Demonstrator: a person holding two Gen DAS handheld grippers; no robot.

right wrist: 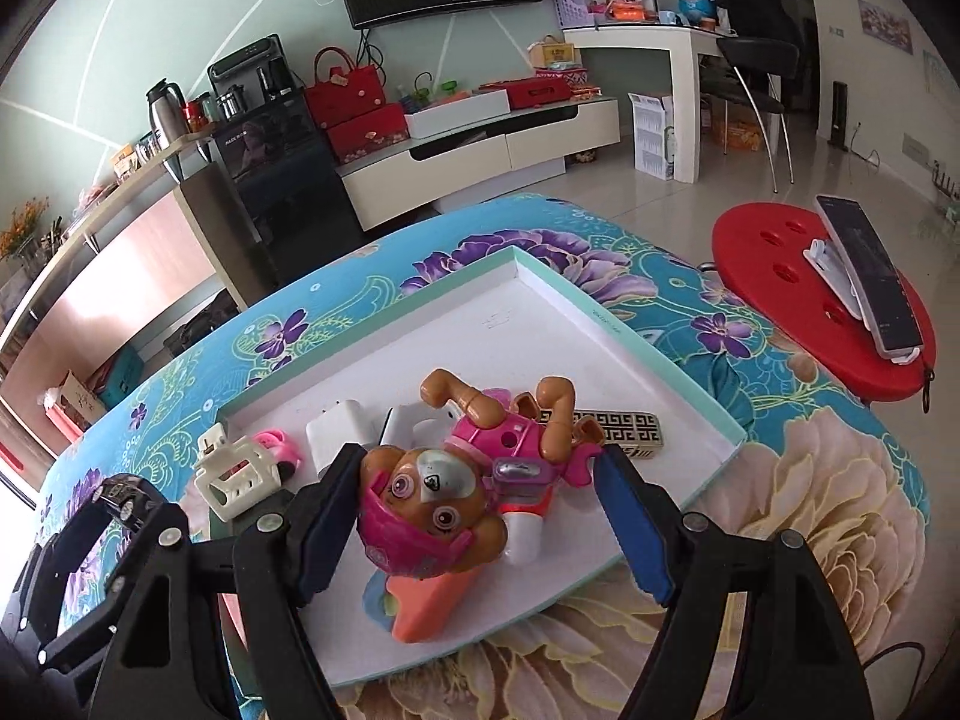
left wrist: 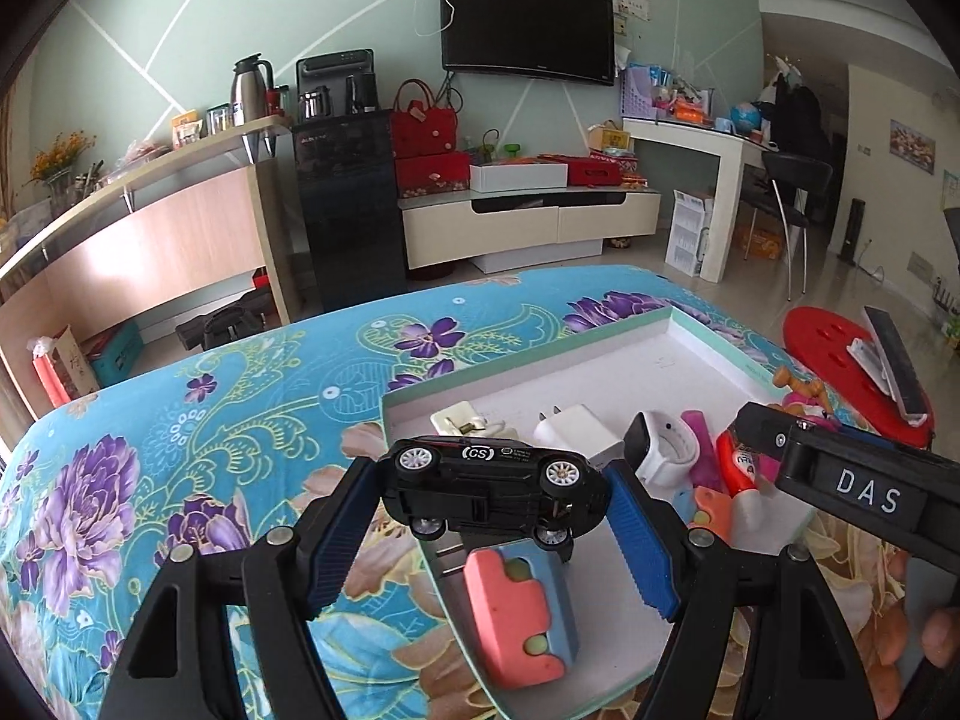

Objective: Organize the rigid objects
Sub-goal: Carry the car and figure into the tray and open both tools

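Note:
My left gripper [left wrist: 492,492] is shut on a black toy car [left wrist: 492,483], holding it on its side above the near corner of a white tray with a teal rim [left wrist: 708,342]. A pink and blue block [left wrist: 516,618] lies in the tray below the car. My right gripper [right wrist: 480,498] is shut on a pink and brown toy dog figure [right wrist: 450,492] over the same tray [right wrist: 600,312]. Under the dog lies an orange block [right wrist: 426,606]. The left gripper with the car also shows in the right wrist view [right wrist: 123,501].
In the tray lie a white charger [right wrist: 333,432], a white watch [right wrist: 240,474], a pink item [right wrist: 279,444] and a patterned bar [right wrist: 624,429]. The tray sits on a blue flowered cloth [left wrist: 240,420]. A red stool [right wrist: 810,312] with a phone [right wrist: 870,276] stands to the right.

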